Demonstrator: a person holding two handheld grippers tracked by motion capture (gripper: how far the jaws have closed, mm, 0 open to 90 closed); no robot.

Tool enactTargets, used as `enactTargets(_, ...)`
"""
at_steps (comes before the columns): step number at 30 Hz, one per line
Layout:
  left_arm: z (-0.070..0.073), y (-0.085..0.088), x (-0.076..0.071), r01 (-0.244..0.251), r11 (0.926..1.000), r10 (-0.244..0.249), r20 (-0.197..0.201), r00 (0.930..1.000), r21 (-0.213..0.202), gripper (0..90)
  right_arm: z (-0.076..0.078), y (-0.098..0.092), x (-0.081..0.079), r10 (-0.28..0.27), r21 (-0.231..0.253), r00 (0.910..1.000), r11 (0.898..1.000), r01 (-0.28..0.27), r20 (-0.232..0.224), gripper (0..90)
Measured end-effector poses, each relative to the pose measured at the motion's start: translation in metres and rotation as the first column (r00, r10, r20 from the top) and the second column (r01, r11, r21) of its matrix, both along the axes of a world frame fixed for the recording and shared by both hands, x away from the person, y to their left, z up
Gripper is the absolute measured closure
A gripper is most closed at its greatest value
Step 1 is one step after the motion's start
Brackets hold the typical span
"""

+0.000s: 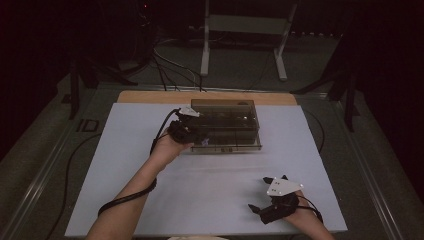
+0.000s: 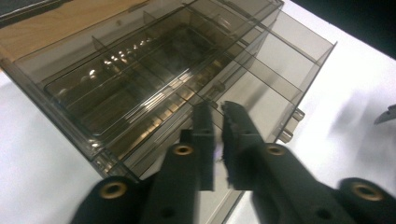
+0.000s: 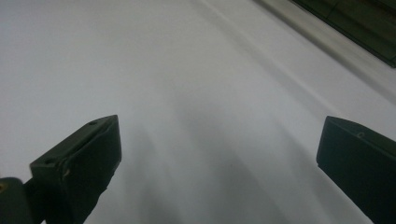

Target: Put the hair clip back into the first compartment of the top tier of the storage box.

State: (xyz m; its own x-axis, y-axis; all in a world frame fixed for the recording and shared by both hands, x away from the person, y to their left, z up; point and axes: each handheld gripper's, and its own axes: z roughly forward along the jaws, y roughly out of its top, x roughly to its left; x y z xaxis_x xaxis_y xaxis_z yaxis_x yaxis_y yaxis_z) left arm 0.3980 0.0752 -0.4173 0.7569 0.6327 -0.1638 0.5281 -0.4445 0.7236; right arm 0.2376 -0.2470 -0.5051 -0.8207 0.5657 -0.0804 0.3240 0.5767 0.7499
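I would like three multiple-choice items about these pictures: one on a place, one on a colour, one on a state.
1. Where is the left gripper?
A. at the near left side of the organizer box
B. at the table's near right corner
C. over the floor

2. What colour is the table cover?
A. red
B. white
C. green

3. How do the jaws of the right gripper stand?
A. shut on a cable
B. shut on nothing
C. wide open

Answers:
1. A, since the high view shows it against the smoky transparent box.
2. B, since the sheet under both grippers is white.
3. C, since the right gripper view shows bare sheet between the jaws.
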Motion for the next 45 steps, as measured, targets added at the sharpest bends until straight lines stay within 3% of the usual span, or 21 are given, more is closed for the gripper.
enactTargets(10,0.002,0.002,-0.004,-0.027,0.9996,0.027,0.017,0.9995,-0.001,53.0,0.000,-0.001,0.000,-0.001,0.003,1.0000,1.000,0.001,0.000,0.6)
enactTargets(26,0.009,0.025,-0.012,-0.075,0.9970,0.076,0.013,0.9971,-0.017,19.4,0.000,0.000,0.000,-0.003,0.003,1.0000,1.000,0.003,-0.002,0.6)
enactTargets(31,0.014,0.034,-0.016,-0.076,0.9965,0.076,0.015,0.9970,-0.034,13.8,0.000,0.000,0.000,-0.002,0.002,1.0000,1.000,0.002,-0.002,0.6)
enactTargets(34,0.016,0.042,-0.018,-0.039,0.9972,0.039,0.003,0.9992,-0.063,1.9,0.000,0.000,0.000,-0.002,0.002,1.0000,1.000,0.002,-0.002,0.7)
enactTargets(45,0.012,0.060,-0.028,-0.042,0.9962,0.043,0.006,0.9991,-0.076,0.1,0.000,0.001,0.000,-0.001,0.004,1.0000,1.000,0.001,-0.005,0.6)
